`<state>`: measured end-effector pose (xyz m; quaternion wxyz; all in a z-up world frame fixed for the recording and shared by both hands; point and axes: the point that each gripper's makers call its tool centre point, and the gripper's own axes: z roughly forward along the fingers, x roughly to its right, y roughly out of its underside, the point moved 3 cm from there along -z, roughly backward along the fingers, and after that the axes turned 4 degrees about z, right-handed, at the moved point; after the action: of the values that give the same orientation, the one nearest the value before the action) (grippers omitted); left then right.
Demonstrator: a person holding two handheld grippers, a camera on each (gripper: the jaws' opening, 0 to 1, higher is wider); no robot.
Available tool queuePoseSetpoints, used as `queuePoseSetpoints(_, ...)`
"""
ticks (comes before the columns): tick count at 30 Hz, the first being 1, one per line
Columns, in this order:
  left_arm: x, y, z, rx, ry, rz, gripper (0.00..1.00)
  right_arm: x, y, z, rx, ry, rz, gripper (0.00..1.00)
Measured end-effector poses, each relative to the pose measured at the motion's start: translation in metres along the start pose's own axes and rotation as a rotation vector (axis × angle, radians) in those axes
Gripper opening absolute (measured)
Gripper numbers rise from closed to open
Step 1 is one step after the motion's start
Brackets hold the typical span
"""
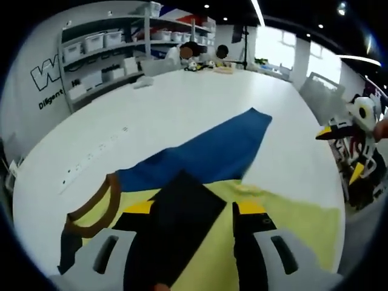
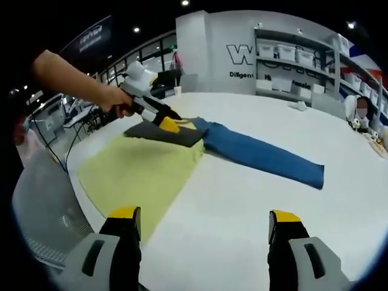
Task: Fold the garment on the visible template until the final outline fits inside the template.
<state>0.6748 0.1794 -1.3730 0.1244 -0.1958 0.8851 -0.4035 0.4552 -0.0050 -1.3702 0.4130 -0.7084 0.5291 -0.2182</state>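
A yellow garment (image 1: 285, 224) with a brown collar (image 1: 100, 212) lies flat on the white table (image 1: 182, 103). One blue sleeve (image 1: 212, 148) stretches away across the table. A dark sleeve (image 1: 182, 209) is folded over the yellow body and lies between the jaws of my left gripper (image 1: 195, 208), which stand apart. In the right gripper view a hand holds the left gripper (image 2: 167, 121) with its tips at the dark sleeve (image 2: 163, 134), beside the yellow body (image 2: 139, 173) and blue sleeve (image 2: 260, 154). My right gripper (image 2: 204, 221) is open above bare table near the garment's hem.
The table's near edge (image 2: 66, 200) runs close to the yellow hem. Shelves with white bins (image 1: 103, 42) line the far wall. People sit at the table's far end (image 1: 203, 54). A chair (image 1: 318, 91) stands at the table's side.
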Motion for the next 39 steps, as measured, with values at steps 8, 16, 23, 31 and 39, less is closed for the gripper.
queuePoseSetpoints(8, -0.002, 0.01, -0.015, 0.0, -0.012, -0.003, 0.51, 0.008, -0.007, 0.003, 0.009, 0.008, -0.011, 0.85)
queuePoseSetpoints(16, -0.004, 0.015, -0.023, 0.002, -0.011, 0.014, 0.56, 0.018, -0.015, 0.005, 0.019, 0.019, -0.017, 0.85)
queuePoseSetpoints(23, -0.003, 0.018, -0.029, 0.002, -0.013, 0.001, 0.63, 0.031, -0.021, 0.006, 0.022, 0.039, -0.031, 0.81)
queuePoseSetpoints(31, 0.003, 0.021, -0.046, -0.001, -0.01, 0.064, 0.74, 0.063, -0.033, 0.011, 0.039, 0.082, 0.001, 0.75)
queuePoseSetpoints(39, 0.001, 0.032, -0.061, -0.006, -0.018, 0.038, 0.85, 0.096, -0.043, 0.017, 0.039, 0.143, 0.026, 0.69)
